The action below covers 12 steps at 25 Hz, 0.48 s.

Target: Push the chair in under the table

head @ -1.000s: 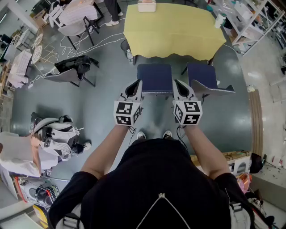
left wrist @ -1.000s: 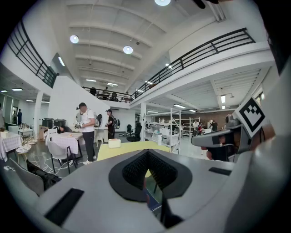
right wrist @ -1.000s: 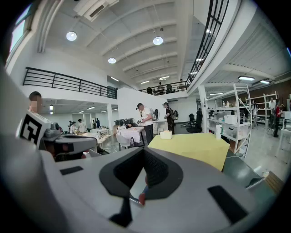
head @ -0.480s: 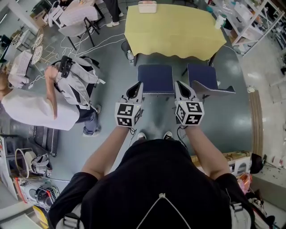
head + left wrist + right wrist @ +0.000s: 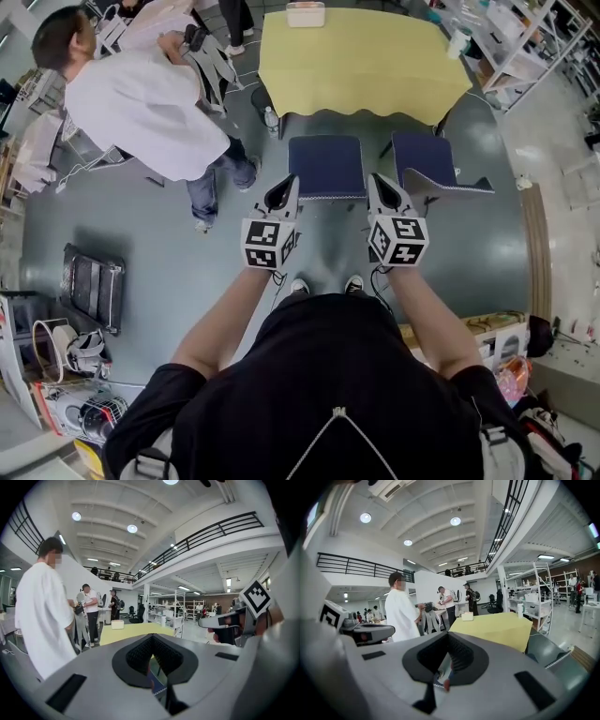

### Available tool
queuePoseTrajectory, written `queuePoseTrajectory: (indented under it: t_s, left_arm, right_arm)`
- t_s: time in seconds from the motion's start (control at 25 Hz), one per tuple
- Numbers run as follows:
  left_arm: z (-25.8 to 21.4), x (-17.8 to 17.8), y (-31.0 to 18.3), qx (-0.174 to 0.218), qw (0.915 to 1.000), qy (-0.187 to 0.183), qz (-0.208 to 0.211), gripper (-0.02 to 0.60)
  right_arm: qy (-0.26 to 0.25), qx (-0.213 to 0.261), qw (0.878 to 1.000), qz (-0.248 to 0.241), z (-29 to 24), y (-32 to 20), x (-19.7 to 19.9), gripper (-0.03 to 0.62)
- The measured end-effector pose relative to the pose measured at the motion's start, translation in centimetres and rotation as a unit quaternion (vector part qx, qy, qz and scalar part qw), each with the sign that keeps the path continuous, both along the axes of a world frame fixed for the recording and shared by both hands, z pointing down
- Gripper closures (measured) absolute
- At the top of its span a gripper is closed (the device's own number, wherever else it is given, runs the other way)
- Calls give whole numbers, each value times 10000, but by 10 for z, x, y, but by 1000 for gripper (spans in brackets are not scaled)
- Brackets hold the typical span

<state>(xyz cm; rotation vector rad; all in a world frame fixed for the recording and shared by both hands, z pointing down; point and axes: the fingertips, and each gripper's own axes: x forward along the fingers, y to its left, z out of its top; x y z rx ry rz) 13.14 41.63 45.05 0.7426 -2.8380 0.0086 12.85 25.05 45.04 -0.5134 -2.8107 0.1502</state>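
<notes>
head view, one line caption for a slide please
Left gripper and right gripper, both shut, flank the near edge of the blue chair before the yellow table.

From here, the table (image 5: 366,66) with its hanging yellow cloth closes the way just beyond the chair (image 5: 325,164). A second chair (image 5: 427,157) stands just beside it on the right, leaving only a narrow strip of floor (image 5: 159,253) between the seats, where my right gripper (image 5: 375,183) sits. On the left, a person in a white shirt (image 5: 145,103) stands near the table's corner. Bare floor lies open outside my left gripper (image 5: 286,183).
</notes>
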Motion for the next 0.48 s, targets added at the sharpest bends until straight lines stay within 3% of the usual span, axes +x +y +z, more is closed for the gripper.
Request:
queuePoseTrajectory:
  t_s: [0.48]
  left_arm:
    - [17, -6, 23, 88, 9996, 119, 237, 572]
  right_arm:
    - [136, 187, 9994, 275, 18, 22, 5, 580]
